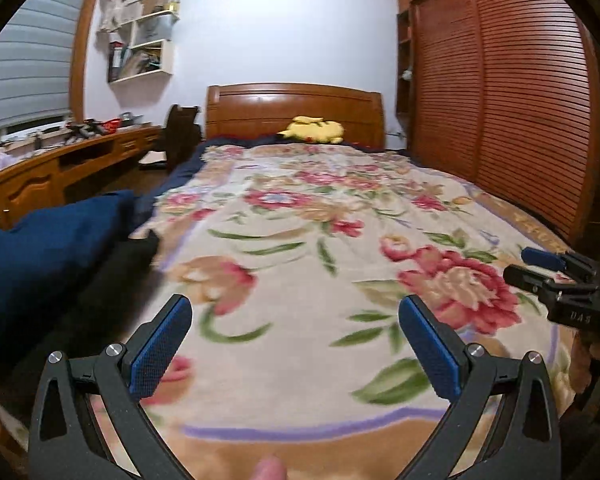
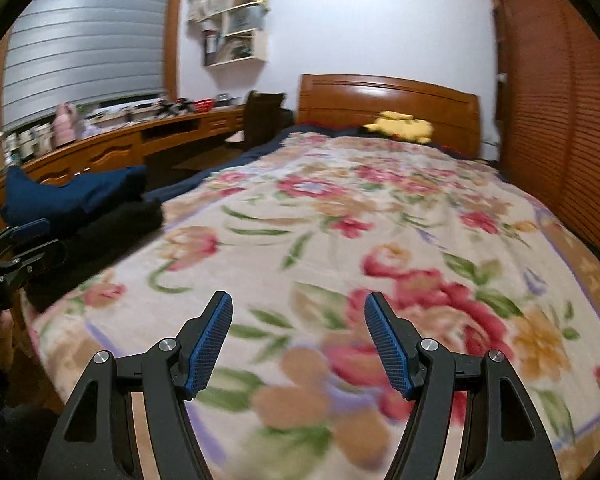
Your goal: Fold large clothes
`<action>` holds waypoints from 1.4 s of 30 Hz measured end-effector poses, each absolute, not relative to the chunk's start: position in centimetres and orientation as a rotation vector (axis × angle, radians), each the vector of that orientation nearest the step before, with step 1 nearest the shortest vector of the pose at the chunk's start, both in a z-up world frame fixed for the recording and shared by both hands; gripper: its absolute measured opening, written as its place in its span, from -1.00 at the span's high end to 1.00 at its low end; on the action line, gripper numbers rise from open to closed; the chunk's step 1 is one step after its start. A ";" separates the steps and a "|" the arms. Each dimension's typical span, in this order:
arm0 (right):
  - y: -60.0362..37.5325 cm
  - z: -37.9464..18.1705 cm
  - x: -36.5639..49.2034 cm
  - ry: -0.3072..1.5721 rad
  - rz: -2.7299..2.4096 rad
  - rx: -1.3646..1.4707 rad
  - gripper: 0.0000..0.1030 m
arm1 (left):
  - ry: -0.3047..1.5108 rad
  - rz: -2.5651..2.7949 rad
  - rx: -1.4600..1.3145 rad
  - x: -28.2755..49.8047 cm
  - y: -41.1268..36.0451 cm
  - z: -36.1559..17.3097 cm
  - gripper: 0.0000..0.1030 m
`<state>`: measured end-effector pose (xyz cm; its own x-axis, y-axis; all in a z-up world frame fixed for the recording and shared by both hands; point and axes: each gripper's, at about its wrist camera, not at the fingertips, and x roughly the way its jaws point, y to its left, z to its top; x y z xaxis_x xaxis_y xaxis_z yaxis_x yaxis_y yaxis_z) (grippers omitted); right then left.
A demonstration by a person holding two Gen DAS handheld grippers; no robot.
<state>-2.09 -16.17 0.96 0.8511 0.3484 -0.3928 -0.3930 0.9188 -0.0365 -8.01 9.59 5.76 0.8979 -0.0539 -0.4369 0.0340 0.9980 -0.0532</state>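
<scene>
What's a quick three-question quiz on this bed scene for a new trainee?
1. True or false: the left tongs are shut on the floral blanket.
2. Which lies at the bed's left edge? A) a striped towel B) a dark blue garment beside a black one C) a white shirt
3. Fill in: the yellow plush toy sits in front of the wooden ____.

Key
1. False: both the left tongs and the right tongs are open over the blanket with nothing between the pads.
2. B
3. headboard
</scene>
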 end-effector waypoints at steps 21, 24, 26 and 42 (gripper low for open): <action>-17.9 -0.7 -8.6 0.282 0.216 -0.050 -0.37 | 0.465 -0.130 -0.012 -5.3 -0.5 1.9 -1.00; -17.7 -0.5 -9.0 0.285 0.218 -0.044 -0.37 | 0.473 -0.122 -0.007 -5.4 -0.5 1.4 -1.00; -17.7 -0.8 -9.2 0.287 0.219 -0.046 -0.37 | 0.481 -0.121 -0.009 -5.4 -0.4 1.1 -1.00; -18.3 -2.1 -8.0 0.280 0.223 -0.038 -0.37 | 0.478 -0.105 -0.017 -6.2 0.7 0.6 -1.00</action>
<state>-8.04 -18.26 -2.12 0.9366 0.2134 -0.2778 -0.2240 0.9746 -0.0066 -6.16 0.65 0.65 0.8827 -0.1043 -0.4582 0.0965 0.9945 -0.0405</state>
